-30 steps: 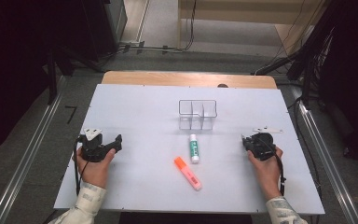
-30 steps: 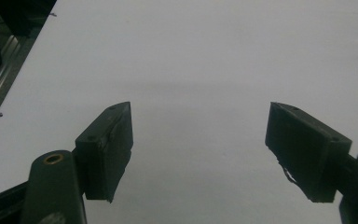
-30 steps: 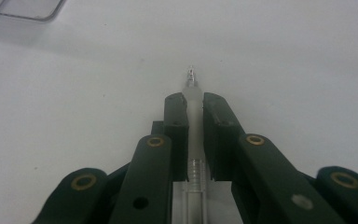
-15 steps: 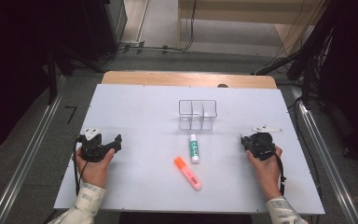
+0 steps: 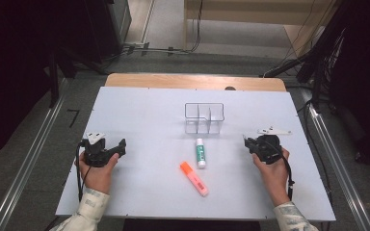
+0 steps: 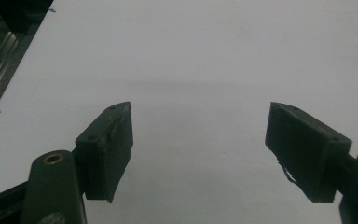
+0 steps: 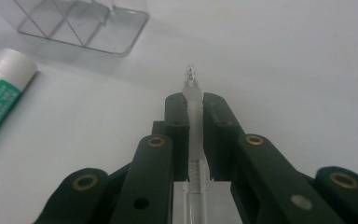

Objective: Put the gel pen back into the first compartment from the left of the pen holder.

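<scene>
Left hand-held gripper (image 5: pixel 120 146) rests near the bench's (image 5: pixel 139 115) left edge, jaws wide apart over bare surface. Toward the front edge lie an orange highlighter (image 5: pixel 194 178) and a glue stick (image 5: pixel 200 152), with a clear divided box (image 5: pixel 204 117) behind them. Right hand-held gripper (image 7: pixel 195 114), near the right edge, is clamped on a clear pen (image 7: pixel 192 86), pinched narrowly; tilting could let it pivot or slip out. Since a second ago, neither hand has shifted noticeably.

glue stick (image 5: pixel 200 153), orange highlighter (image 5: pixel 194 178), clear organizer (image 5: pixel 204 118)
</scene>
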The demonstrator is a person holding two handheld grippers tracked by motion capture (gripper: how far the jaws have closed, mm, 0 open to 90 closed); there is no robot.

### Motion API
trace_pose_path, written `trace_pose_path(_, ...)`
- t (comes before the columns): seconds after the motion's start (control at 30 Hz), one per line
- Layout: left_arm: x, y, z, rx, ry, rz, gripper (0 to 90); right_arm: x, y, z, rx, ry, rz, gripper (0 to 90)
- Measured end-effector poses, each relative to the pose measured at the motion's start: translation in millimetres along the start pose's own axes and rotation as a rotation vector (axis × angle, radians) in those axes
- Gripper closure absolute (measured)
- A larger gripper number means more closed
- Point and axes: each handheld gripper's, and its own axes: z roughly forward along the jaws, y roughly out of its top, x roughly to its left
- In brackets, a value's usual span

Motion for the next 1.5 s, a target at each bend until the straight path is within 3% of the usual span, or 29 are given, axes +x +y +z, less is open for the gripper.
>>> trace_pose_path(0.4,1.4,-0.1,-0.3,0.000,-0.001,-0.008,23.5,15.1,18.0,-2.1,-0.031,0.049,-0.022,79.4)
trace_pose_path(1.07,2.1,0.2,0.3,-0.003,-0.001,-0.011,23.5,39.6,60.5,-8.6,-0.096,0.095,-0.071,79.3)
trace_pose_path(1.5,2.7,0.3,0.5,-0.002,-0.001,-0.010,23.5,53.2,78.0,-3.8,-0.111,0.118,-0.090,79.4)
